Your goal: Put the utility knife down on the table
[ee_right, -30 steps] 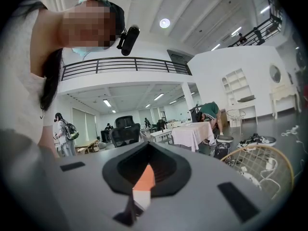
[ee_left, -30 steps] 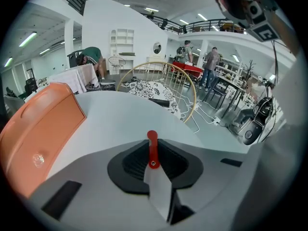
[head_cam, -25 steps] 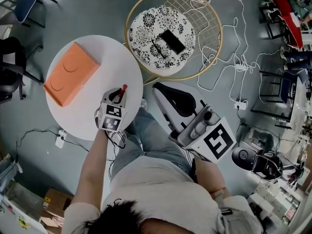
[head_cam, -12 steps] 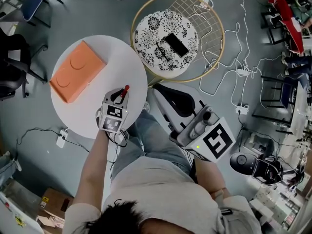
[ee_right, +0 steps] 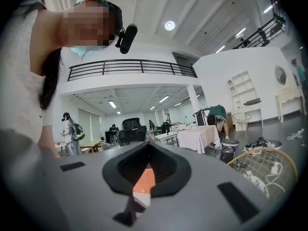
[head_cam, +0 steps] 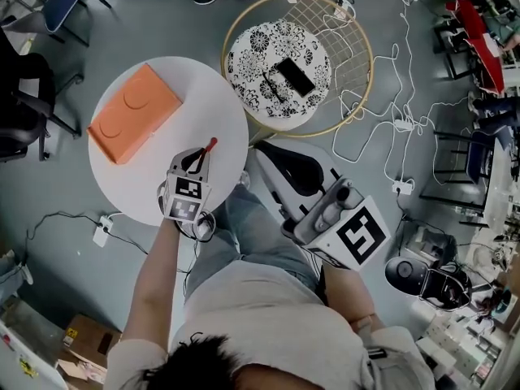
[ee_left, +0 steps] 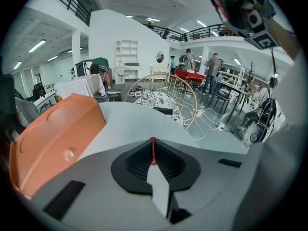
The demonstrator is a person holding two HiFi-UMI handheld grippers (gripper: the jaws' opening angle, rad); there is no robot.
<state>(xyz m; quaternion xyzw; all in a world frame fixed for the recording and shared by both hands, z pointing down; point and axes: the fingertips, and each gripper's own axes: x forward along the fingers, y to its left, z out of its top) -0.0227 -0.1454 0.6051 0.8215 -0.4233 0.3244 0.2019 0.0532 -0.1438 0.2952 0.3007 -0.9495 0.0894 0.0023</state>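
The utility knife [head_cam: 208, 147] is red, and its tip sticks out past the front of my left gripper [head_cam: 197, 161], which is shut on it. That gripper hovers over the near right part of the round white table [head_cam: 146, 177]. In the left gripper view the knife [ee_left: 153, 151] shows only as a thin red line between the closed jaws of the left gripper [ee_left: 153, 143], with the table [ee_left: 130, 119] ahead. My right gripper [head_cam: 272, 159] hangs off the table over the person's lap, jaws together with nothing in them; in its own view the right gripper [ee_right: 147, 148] points up into the room.
An orange box [head_cam: 134, 112] lies on the table's far left, also seen as the orange box [ee_left: 53, 134] left of the jaws. Beyond the table stands a patterned stool [head_cam: 276, 63] with a phone [head_cam: 292, 75] inside a gold wire ring [head_cam: 361, 63]. Cables [head_cam: 390, 120] trail across the floor.
The head view has shifted a little, so the table and stool sit slightly further right. The left gripper still holds the knife over the same part of the table. The right gripper has not moved.
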